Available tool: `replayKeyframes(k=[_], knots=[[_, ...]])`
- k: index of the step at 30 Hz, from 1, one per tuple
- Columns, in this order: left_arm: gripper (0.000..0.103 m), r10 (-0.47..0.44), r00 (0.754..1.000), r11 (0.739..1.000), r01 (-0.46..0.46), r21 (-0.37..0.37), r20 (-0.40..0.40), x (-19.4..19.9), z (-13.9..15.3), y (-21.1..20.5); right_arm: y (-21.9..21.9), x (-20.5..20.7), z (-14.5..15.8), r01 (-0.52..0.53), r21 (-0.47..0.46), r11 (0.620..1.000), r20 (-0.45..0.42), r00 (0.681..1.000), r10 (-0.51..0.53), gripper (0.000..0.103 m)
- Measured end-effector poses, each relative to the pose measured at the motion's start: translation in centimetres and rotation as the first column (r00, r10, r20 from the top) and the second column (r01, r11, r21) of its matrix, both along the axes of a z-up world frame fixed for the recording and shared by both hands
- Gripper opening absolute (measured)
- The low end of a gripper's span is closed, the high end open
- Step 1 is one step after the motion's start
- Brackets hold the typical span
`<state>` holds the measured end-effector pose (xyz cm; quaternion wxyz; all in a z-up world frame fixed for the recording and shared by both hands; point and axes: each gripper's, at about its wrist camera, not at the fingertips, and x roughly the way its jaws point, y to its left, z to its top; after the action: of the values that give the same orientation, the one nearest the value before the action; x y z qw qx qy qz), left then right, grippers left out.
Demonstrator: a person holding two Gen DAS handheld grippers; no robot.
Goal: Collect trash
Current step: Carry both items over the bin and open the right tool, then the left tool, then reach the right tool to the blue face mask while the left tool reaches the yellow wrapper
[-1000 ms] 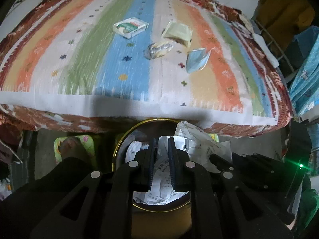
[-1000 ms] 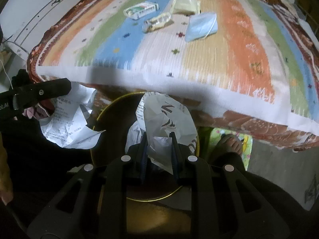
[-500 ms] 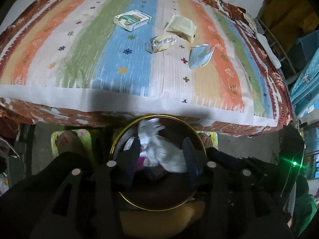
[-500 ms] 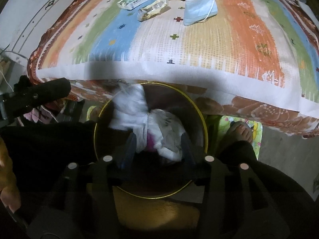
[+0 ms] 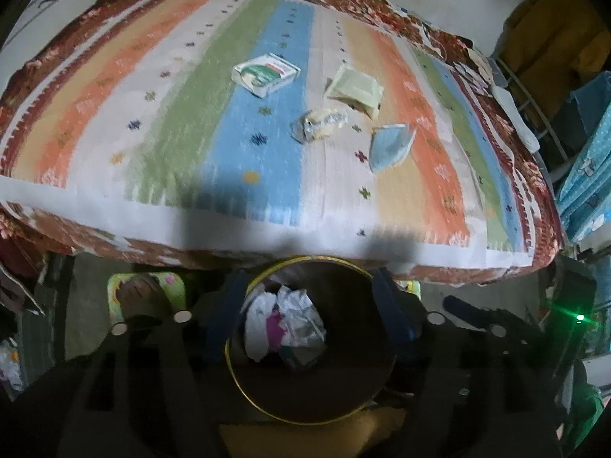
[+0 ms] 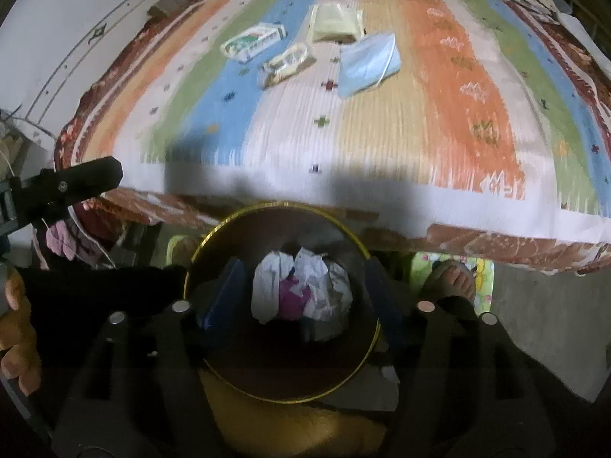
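The crumpled paper lies at the bottom of the round bin with the gold rim, white scraps bunched around something magenta, and the bin stands on the floor just below the near edge of the bed. My left gripper hangs over the bin's mouth with its fingers spread and opening wider; nothing is between them, only the view down to the paper. My right gripper hangs over the same bin, its fingers likewise apart and opening, pinching nothing. In the right view a black part of the left gripper reaches in at the left side, with my left hand below it. Four more pieces of trash lie on the striped bedspread, toward the middle of the bed and well back from the near edge: a white and green box on the blue stripe, a pale yellow packet beside it toward the right edge, a crumpled clear wrapper nearer to me between those two, and a light blue face mask to the right of the wrapper. On the floor, my feet in sandals rest on either side of the bin, under the bed's near edge.
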<state>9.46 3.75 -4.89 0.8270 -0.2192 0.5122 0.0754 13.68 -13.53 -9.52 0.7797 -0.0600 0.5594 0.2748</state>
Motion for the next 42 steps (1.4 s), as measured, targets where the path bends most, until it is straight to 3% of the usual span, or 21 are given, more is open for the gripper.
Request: replayKeyframes(k=[14,21,27,42], knots=[[0.097,-0.062,0.998,0.983,0.063,0.172,-0.009,3.9,1.2,1.0,0.0,4.6,3.2,0.036,0.027,0.999,0.062,0.997,-0.038,0.083],[0.097,-0.097,0.995,0.962,0.102,0.255,-0.033,6.3,1.1,1.0,0.4,7.4,3.8,0.063,0.021,0.998,0.076,0.995,-0.064,0.093],[0.097,-0.121,0.992,0.942,0.127,0.312,-0.039,8.6,0.9,1.7,1.2,10.0,3.9,0.075,0.007,0.997,0.085,0.994,-0.075,0.094],[0.097,-0.212,0.975,0.941,0.223,0.255,-0.070,14.7,-3.4,4.2,3.5,16.1,2.3,0.099,0.027,0.995,0.064,0.993,-0.100,0.094]])
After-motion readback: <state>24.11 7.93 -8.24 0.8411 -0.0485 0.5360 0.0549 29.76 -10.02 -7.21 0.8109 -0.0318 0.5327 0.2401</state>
